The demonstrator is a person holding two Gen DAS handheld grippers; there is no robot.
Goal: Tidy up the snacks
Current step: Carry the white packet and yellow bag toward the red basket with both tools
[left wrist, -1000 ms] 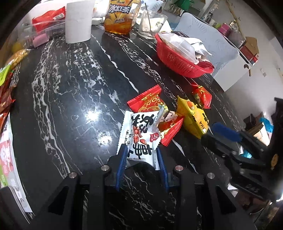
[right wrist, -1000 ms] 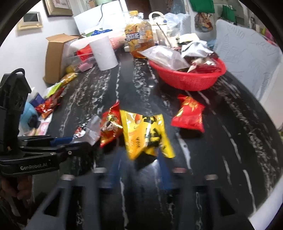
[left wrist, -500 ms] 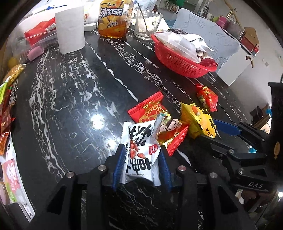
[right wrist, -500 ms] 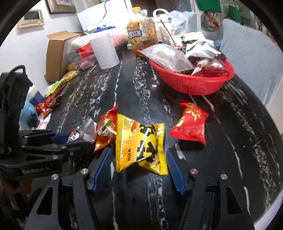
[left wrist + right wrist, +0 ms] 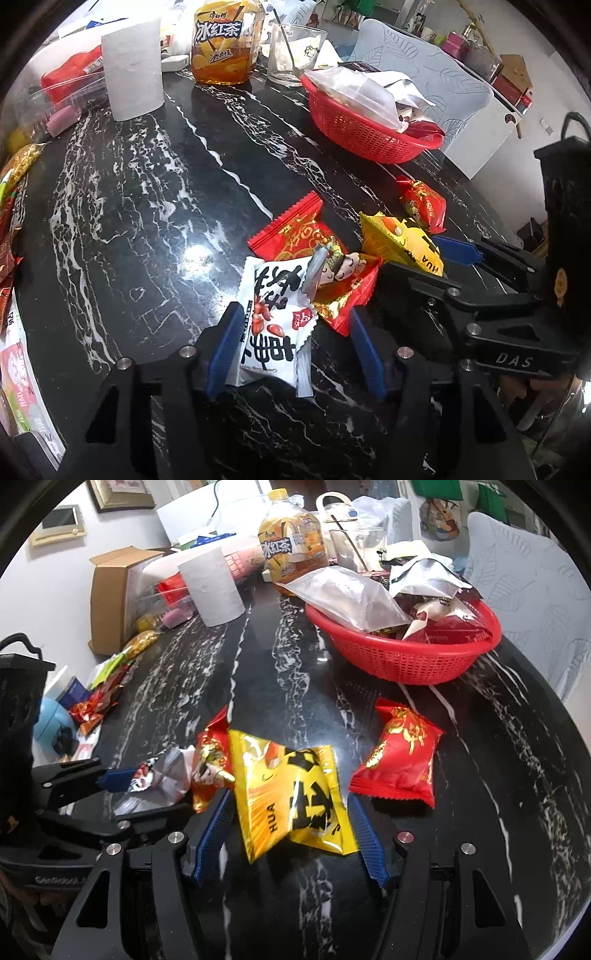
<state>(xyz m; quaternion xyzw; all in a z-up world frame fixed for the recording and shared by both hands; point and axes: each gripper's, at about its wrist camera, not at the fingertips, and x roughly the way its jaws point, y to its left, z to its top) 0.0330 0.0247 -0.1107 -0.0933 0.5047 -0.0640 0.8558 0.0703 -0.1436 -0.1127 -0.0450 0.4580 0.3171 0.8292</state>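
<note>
My left gripper is open around a white peanut packet that lies on the black marble table. The left blue pad touches the packet; the right pad stands apart. Red snack packets lie just beyond it. My right gripper is open around a yellow snack packet, also seen in the left wrist view. A red packet lies to its right. A red basket filled with bags stands behind.
A paper roll, an iced tea bottle and a glass stand at the far edge. More snack packets and a cardboard box line the left side. The table edge curves at right.
The left gripper has opened wider, its right pad now off the white packet. The right gripper has moved forward, so its fingers now straddle the yellow packet.
</note>
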